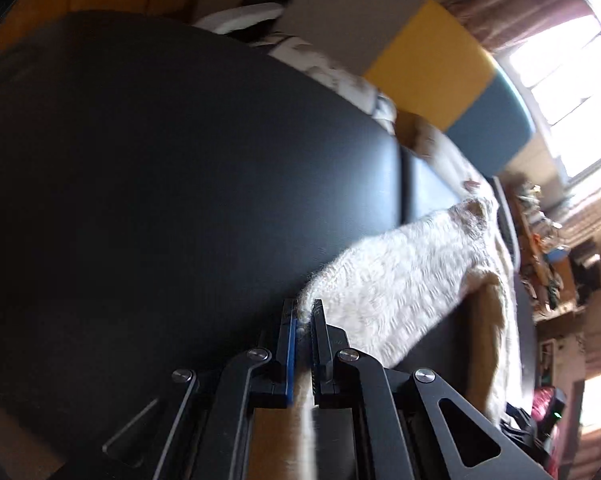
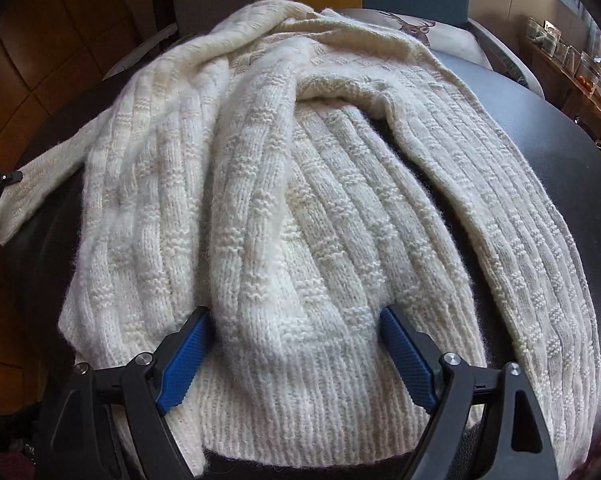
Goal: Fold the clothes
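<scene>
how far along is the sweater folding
Early. Nothing looks folded yet: the cream sweater lies rumpled on the dark table, sleeves crossed over the body. In hand: the left gripper is shut on a sleeve end, while the right gripper hangs open over the hem. Left: straightening it and every fold.

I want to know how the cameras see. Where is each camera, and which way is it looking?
Left wrist: sits on the left hand-held gripper, looking across the dark round table toward a bright window; its fingers pinch the cream ribbed knitted sweater.
Right wrist: sits on the right hand-held gripper, looking down on the sweater; its blue-padded fingers are spread open.
Both show the sweater and table.
</scene>
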Motion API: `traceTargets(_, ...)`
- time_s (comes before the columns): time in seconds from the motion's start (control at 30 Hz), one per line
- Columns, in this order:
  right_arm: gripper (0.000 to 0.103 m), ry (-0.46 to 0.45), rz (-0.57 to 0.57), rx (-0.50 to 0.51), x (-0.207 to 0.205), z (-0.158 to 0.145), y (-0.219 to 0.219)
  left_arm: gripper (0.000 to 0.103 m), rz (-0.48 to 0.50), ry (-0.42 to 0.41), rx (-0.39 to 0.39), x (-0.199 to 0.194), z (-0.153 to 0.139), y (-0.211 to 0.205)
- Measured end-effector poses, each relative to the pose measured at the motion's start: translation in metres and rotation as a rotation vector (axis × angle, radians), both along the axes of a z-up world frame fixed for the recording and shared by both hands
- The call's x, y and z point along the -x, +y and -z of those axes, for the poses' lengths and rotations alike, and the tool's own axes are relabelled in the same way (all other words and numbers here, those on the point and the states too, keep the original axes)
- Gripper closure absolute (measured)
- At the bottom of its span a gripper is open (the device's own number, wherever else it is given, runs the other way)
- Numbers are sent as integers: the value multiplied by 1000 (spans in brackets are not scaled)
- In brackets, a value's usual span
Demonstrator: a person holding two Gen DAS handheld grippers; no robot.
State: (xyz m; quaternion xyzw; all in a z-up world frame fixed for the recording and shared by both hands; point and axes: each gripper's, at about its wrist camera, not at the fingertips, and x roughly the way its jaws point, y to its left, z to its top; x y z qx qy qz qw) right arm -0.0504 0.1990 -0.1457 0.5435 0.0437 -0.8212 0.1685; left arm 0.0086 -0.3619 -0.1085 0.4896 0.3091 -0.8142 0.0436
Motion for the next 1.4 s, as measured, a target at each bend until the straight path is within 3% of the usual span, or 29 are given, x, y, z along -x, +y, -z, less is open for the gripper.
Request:
traceTargets(0.17,9,1,-1,-5,-4,-2,0,94,-33,-19,-8,-16,3,-19)
traceTargets(0.3,8,1,-3,-5,-6,-6,2,88,-90,61,90,-51,-28,-27)
traceTargets(0.4,8,15,-3,-3,-28,-13,-22,68,-109,59,161,-79,-38,-29)
traceTargets(0.5,8,15,-10,16,-41,-21,-23,67,-76,-23,250,-97,-25,-20)
traceTargets(0.6,11,21,4,62,-31,-27,-24,67,-59,-73,208,-102,0,-18)
traceTargets(0.7,12,121,20,110,-25,-55,-28,65,-109,-108,188,-104,21,-21)
traceTargets(0.8,12,198,-37,161,-12,-85,-47,61,-104,-94,251,-101,28,-9)
traceTargets(0.87,12,218,-92,161,7,-95,-75,69,-93,-83,322,-96,27,0)
traceTargets(0.9,12,228,-120,160,16,-100,-88,92,-90,-79,344,-91,26,5)
traceTargets(0.93,12,233,-143,161,26,-102,-101,96,-92,-75,347,-88,27,5)
traceTargets(1.1,12,104,-137,177,71,-64,-137,96,-129,-72,324,-81,31,-10)
traceTargets(1.3,15,-50,-128,195,125,-19,-180,96,-132,-95,349,-63,31,-33)
traceTargets(1.4,14,-48,-114,251,126,-25,-170,94,-160,-98,338,-52,25,-50)
